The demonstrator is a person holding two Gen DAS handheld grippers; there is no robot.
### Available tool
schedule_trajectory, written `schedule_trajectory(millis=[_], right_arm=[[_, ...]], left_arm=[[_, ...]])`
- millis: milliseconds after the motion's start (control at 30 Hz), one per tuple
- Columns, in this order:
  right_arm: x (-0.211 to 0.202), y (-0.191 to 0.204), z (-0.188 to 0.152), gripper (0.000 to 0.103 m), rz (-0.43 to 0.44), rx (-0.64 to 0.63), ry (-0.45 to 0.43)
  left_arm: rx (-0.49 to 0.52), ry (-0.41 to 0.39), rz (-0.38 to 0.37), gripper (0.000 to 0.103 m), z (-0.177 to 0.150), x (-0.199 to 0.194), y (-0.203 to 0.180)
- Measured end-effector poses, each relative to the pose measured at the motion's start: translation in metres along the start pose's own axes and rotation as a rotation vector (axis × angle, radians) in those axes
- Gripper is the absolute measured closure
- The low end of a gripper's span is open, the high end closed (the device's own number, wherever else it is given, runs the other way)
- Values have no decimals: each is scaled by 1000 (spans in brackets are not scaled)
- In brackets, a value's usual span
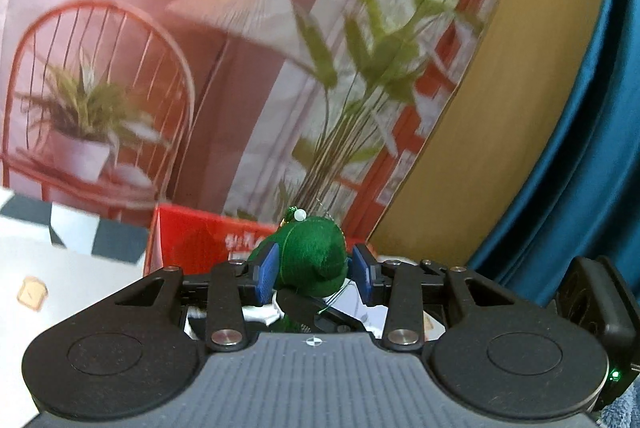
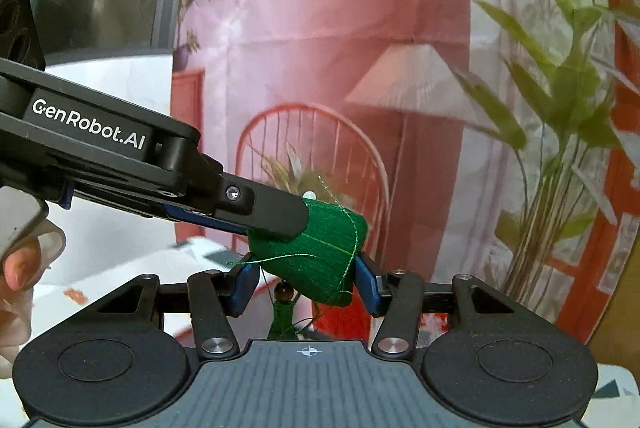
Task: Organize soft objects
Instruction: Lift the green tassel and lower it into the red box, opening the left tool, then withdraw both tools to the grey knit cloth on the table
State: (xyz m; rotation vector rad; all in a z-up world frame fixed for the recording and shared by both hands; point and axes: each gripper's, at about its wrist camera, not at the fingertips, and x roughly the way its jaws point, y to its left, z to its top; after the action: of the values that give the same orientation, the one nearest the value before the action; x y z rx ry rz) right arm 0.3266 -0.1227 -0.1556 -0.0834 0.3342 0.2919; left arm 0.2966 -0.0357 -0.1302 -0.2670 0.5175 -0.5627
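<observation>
Both grippers' blue-padded fingers, left [image 1: 312, 274] and right [image 2: 306, 282], pinch one small green stitched felt plush [image 2: 316, 248] held in the air above the red cardboard box [image 1: 192, 240], so I judge stowing remains.

A red box [image 1: 192, 240] stands just beyond the grippers, the printed backdrop [image 1: 240, 68] closing the far side.

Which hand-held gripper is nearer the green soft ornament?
Neither: both grip it. The left hand-held gripper clamps the green soft ornament from one side; the right hand-held gripper pinches its lower part.
</observation>
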Motion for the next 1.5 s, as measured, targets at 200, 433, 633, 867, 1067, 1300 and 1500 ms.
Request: schedule_trajectory(millis=[200,433,633,867,1067,1300,1500], right_arm=[[14,-6,-27,54,-4,39,105],[11,-14,-46,51,-43,96,193],[-12,-25,-59,50,-64,166,198],[-54,-28,-71,50,-75,246,166],[-88,-20,-88,50,-75,273,178],[-120,-10,-120,50,-77,318,223],[-139,0,-147,50,-88,347,275]], left_arm=[[-37,92,13,62,-19,21,13],[-15,131,105,53,-29,24,26],[11,133,159,45,-31,4,28],[21,159,201,44,-58,-36,25],[13,202,229,38,-94,-68,24],[-31,257,246,38,-140,-94,29],[-66,297,275,37,-168,-100,30]])
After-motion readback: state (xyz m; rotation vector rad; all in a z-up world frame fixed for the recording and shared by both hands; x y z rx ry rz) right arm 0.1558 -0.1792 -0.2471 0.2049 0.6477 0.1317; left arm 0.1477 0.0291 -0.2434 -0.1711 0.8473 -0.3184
